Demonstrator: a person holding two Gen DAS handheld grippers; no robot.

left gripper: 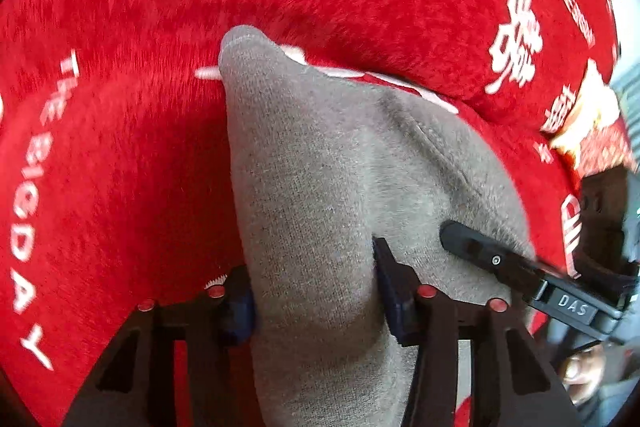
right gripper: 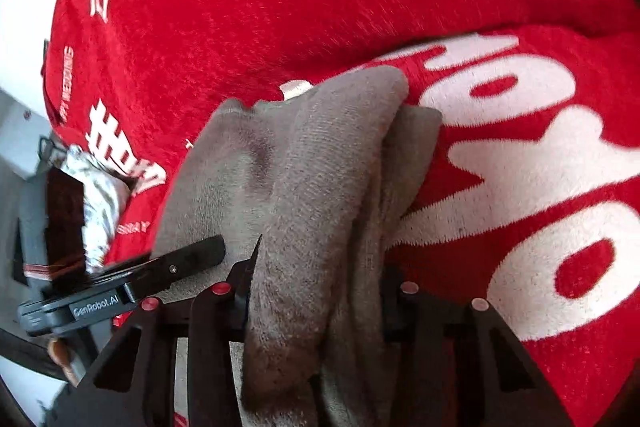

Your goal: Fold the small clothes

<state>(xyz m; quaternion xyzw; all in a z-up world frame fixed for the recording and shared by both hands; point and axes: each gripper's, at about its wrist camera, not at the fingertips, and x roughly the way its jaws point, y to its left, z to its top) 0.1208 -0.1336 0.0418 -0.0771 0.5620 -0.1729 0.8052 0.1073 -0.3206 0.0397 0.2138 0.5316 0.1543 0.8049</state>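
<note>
Grey knit fuzzy garment point(left gripper: 320, 179), bunched, lies centre frame on the red plush cloth with white lettering point(left gripper: 120, 107). Left gripper point(left gripper: 316, 287) pinches one fold; right gripper point(right gripper: 320, 291) pinches layered folds, both lower centre.

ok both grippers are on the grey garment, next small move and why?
Probably lift both together and carry the held edge toward the far end: left gripper and right gripper each pinch the grey garment, which lies bunched, not yet folded flat, on the red blanket.
</note>
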